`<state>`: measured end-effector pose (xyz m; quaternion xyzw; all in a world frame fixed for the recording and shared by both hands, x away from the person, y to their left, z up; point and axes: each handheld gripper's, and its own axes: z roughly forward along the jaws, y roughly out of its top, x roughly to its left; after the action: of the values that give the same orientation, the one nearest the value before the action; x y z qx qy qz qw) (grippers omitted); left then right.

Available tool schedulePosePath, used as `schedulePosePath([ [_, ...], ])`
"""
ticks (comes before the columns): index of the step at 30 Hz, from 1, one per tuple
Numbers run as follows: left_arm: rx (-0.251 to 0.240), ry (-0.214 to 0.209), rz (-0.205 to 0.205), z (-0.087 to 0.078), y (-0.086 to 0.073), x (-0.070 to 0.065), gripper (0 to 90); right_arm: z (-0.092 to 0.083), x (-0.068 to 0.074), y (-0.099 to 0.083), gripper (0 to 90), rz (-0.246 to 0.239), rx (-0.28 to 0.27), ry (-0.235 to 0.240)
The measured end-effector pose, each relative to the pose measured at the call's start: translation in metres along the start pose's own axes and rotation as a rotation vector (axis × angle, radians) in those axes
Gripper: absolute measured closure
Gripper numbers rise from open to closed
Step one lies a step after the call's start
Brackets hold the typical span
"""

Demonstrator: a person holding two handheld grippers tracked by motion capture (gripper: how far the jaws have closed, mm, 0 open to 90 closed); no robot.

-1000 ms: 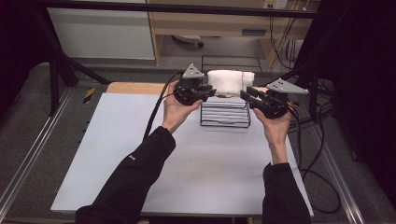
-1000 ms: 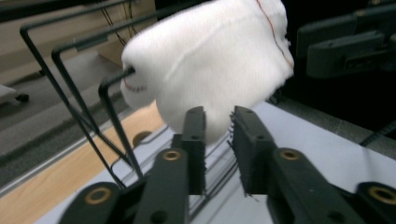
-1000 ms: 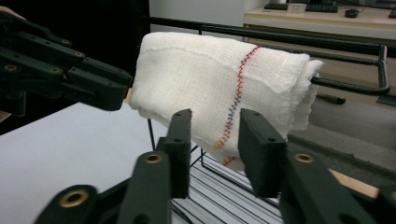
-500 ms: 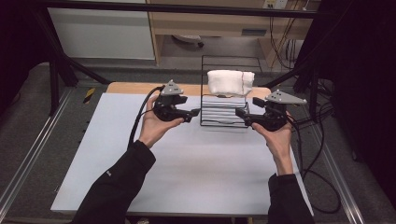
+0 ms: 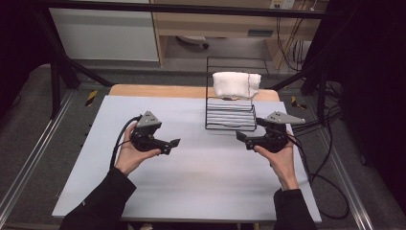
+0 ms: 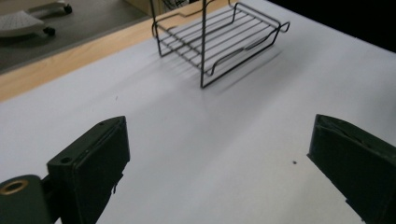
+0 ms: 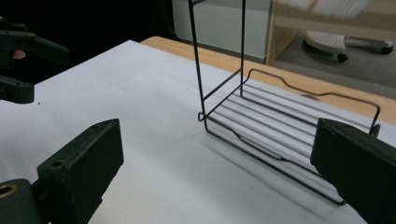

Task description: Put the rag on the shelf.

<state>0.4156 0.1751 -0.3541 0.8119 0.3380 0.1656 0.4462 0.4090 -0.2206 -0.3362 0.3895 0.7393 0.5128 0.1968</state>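
- We find the left tongs [image 5: 173,143] at the left of the pale surface [image 5: 191,191], held in the person's left hand [image 5: 130,155], pointing toward the middle of the surface.
- Their jaws stand wide apart, having just been opening, with nothing between them; in the left gripper view we see bare surface in the gap.
- A black cable [image 5: 119,139] loops from the left tongs down beside the hand.
- To the right of centre, toward the far edge, we note the black wire rack [image 5: 230,115] standing upright on the surface, well apart from the left tongs.
- The folded white cloth [image 5: 236,85] rests on top of the rack, apart from both tongs.
- The rack's lower shelf [image 7: 280,126] carries nothing, as the right gripper view shows.
- The right tongs [image 5: 241,137] sit just beside the rack's near right corner, in the person's right hand [image 5: 280,155], pointing left.
- Their jaws are likewise spread wide, having just been opening, and grip nothing; we see no contact with the rack.
- Both black sleeves [image 5: 98,201] enter from the near edge.
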Motion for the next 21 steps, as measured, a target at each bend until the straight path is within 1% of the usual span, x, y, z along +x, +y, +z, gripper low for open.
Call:
schedulePosePath([
  [5, 0.014, 0.017, -0.045, -0.011, -0.031, 0.010, 5.0, 0.002, 0.000, -0.019, 1.5, 0.015, 0.022, 0.013],
  [7, 0.019, 0.017, -0.051, -0.015, -0.042, 0.014, 5.0, 0.004, 0.000, -0.027, 0.9, 0.020, 0.038, 0.020],
  [8, 0.017, 0.020, -0.060, -0.018, -0.047, 0.015, 5.1, 0.004, -0.001, -0.031, 0.9, 0.023, 0.044, 0.020],
  [11, 0.022, 0.021, -0.070, -0.025, -0.064, 0.019, 5.2, 0.005, -0.002, -0.045, 0.9, 0.038, 0.063, 0.026],
  [13, 0.029, 0.027, -0.074, -0.030, -0.074, 0.021, 5.2, 0.005, -0.003, -0.054, 0.7, 0.033, 0.083, 0.032],
  [14, 0.034, 0.029, -0.075, -0.032, -0.079, 0.022, 5.2, 0.005, -0.003, -0.059, 0.8, 0.030, 0.089, 0.028],
  [15, 0.031, 0.031, -0.083, -0.034, -0.084, 0.023, 5.2, 0.004, -0.005, -0.063, 0.8, 0.026, 0.093, 0.030],
  [17, 0.031, 0.032, -0.094, -0.038, -0.094, 0.026, 5.3, 0.002, -0.007, -0.073, 0.8, 0.040, 0.102, 0.035],
  [19, 0.029, 0.036, -0.095, -0.042, -0.102, 0.028, 5.2, 0.001, -0.009, -0.081, 0.7, 0.060, 0.117, 0.039],
  [21, 0.030, 0.038, -0.100, -0.045, -0.109, 0.030, 5.2, 0.000, -0.012, -0.088, 0.5, 0.065, 0.138, 0.041],
])
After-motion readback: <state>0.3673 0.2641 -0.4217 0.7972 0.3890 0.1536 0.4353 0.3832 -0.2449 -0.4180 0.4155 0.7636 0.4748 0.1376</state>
